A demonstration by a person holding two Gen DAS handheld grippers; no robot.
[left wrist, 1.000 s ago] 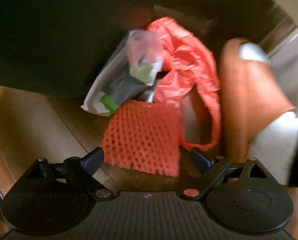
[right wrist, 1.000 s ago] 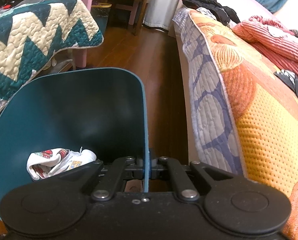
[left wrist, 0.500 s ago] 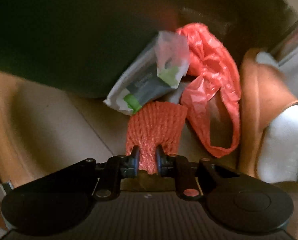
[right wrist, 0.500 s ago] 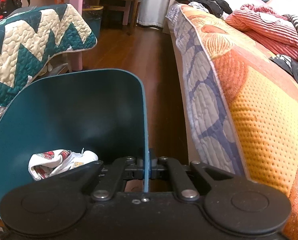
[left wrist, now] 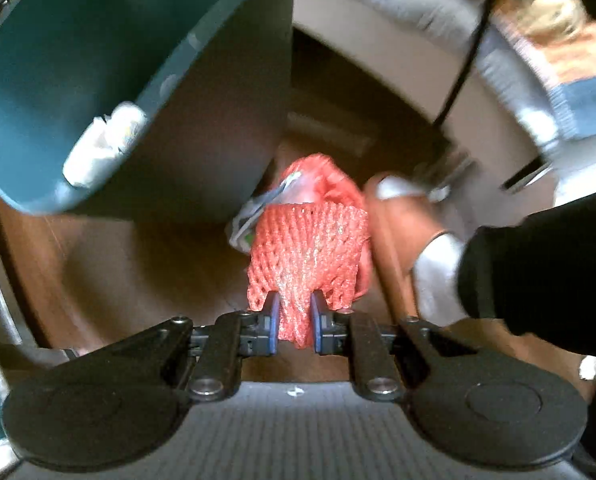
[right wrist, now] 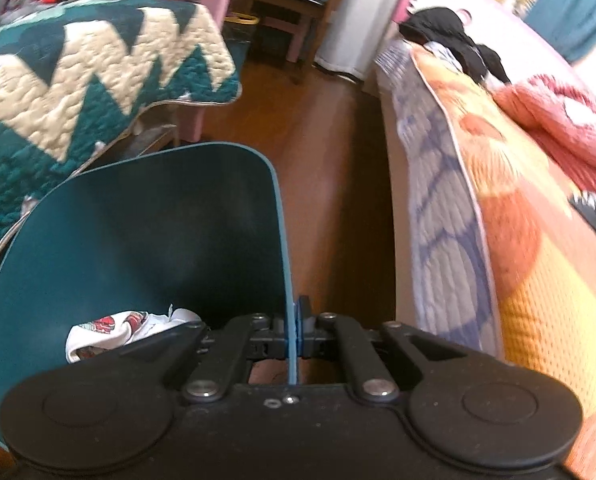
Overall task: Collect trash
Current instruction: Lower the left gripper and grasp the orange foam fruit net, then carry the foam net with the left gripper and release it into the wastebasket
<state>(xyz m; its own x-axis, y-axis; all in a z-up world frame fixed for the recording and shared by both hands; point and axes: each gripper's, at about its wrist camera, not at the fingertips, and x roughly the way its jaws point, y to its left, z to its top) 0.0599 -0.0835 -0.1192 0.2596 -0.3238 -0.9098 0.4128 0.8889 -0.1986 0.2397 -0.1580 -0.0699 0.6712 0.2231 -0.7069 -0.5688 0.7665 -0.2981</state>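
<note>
While my left hand-held gripper (left wrist: 293,322) pinches the lower edge of the orange foam fruit net (left wrist: 308,256), the net hangs forward from the pads and clear of the wooden floor (left wrist: 109,276), so I judge it is ready to go into the bin. I took it by one edge because the mesh squashes flat there and gives the narrow jaws something to bite on. Beyond it, on the floor, lie the red plastic bag (left wrist: 330,174) and what looks like a clear wrapper with a green patch (left wrist: 249,220), though the blur makes that one hard to name. They sit just beside a foot in a brown slipper (left wrist: 394,232), and are not yet collected.

My right hand-held gripper (right wrist: 293,334) is clamped tight on the thin rim of the teal bin (right wrist: 145,232), its pads either side of the wall. I hold it by the rim so the mouth stays tilted towards the trash and open to my left hand. A crumpled white printed wrapper (right wrist: 109,330) already lies inside at the bottom. The bin hangs in the aisle between the bed with the orange quilt (right wrist: 530,280) and the zigzag quilt (right wrist: 77,80)
</note>
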